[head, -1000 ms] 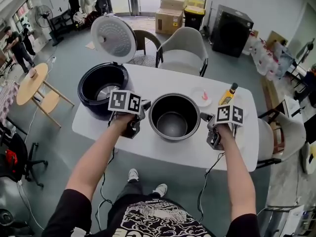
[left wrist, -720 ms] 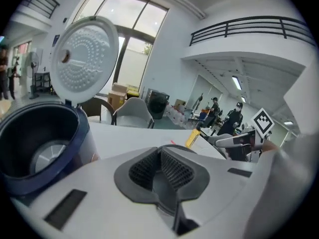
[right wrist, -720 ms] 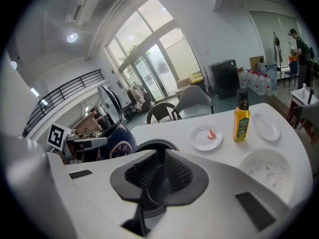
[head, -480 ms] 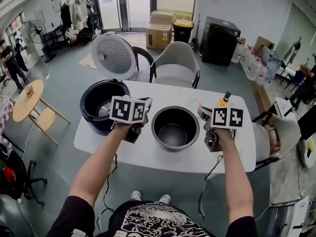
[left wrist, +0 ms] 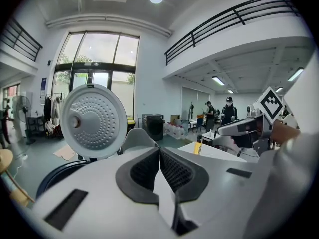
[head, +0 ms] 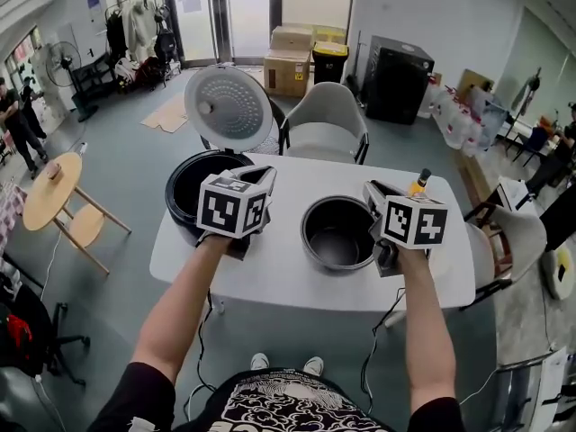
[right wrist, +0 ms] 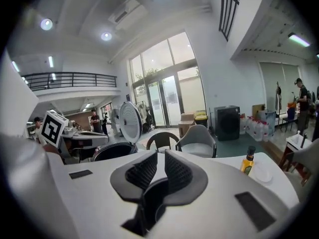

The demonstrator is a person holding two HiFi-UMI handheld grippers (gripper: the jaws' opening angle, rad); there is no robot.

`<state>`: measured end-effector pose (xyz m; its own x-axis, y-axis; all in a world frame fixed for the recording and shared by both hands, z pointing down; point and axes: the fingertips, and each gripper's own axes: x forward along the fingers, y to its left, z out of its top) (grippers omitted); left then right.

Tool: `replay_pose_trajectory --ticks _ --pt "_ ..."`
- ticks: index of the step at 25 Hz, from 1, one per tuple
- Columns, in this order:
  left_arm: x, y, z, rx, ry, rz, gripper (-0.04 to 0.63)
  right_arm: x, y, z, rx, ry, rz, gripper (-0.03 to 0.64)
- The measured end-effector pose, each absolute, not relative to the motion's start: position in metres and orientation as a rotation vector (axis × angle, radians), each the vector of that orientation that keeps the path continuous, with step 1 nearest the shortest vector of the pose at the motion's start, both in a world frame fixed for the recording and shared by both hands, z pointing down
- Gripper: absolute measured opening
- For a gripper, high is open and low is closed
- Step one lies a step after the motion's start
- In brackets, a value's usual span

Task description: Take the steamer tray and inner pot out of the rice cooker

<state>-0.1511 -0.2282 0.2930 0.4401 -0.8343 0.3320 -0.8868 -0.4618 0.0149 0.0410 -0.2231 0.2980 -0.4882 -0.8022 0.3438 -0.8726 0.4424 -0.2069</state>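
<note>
Dark navy round rice cooker [head: 183, 196], silver dotted lid [head: 227, 106]; grey metal inner pot [head: 337, 237]; white table [head: 270, 277]; yellow bottle [head: 417, 185] far right.

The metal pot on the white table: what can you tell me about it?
The pot is round and deep, grey metal with a shiny rim and a dark inside, and looks empty. It stands upright on the white table, just right of the open rice cooker. Only the table seems to touch it.
</note>
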Motion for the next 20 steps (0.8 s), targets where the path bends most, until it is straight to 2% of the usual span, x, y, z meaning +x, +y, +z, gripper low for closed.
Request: replay_pose_trajectory --ticks 9,14,20 --pt "-0.187 -0.2 0.289 2.563 -1.576 0.423 0.017 0.007 -0.193 0.288 1.543 -2.545 0.331 0.057" --pt "-0.196 -0.194 0.292 2.559 -1.631 0.435 0.017 0.006 -0.188 0.283 1.575 -2.573 0.278 0.014" --pt "-0.198 -0.197 0.296 2.561 -1.656 0.423 0.014 0.006 -0.19 0.289 1.575 -2.56 0.196 0.014"
